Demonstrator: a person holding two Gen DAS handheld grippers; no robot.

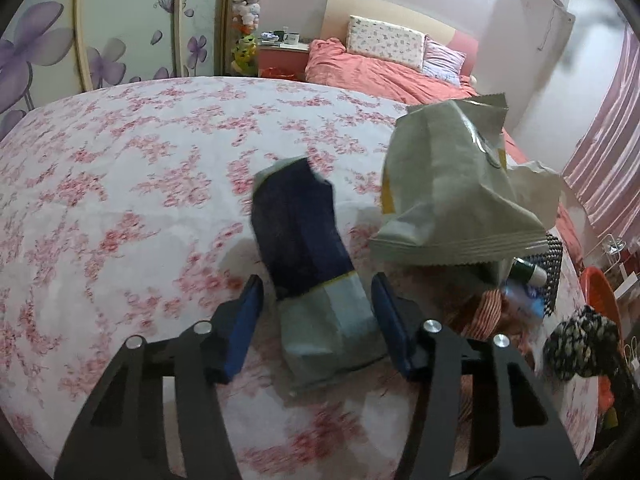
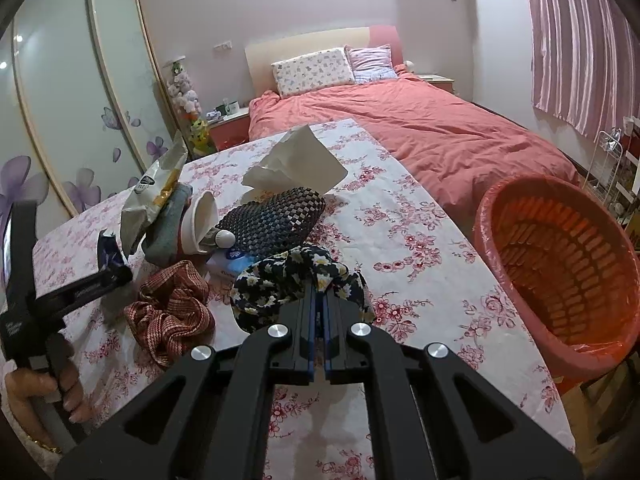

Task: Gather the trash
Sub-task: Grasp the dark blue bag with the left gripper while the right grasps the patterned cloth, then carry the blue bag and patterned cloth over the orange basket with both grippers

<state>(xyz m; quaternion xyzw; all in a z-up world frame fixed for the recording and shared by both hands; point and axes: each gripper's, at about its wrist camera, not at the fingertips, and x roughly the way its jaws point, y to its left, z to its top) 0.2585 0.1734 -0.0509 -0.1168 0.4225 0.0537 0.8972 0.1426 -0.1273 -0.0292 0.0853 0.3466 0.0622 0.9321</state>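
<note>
Floral tablecloth (image 2: 420, 216): two scrunchies (image 2: 170, 316), one basket (image 2: 560, 264)

No word, brand or number can be read anywhere. The pale snack bag (image 2: 154, 196), at about ten o'clock in the right wrist view, carries a small dark oval logo whose lettering is too small to make out. The blue-and-white packet (image 2: 234, 258) near the centre shows a round blue mark, blurred. The left gripper (image 2: 102, 280), at nine o'clock, bears faint print, unreadable.

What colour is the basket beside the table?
Orange-red basket, with a clear plastic liner; the right wrist view shows it best.
</note>
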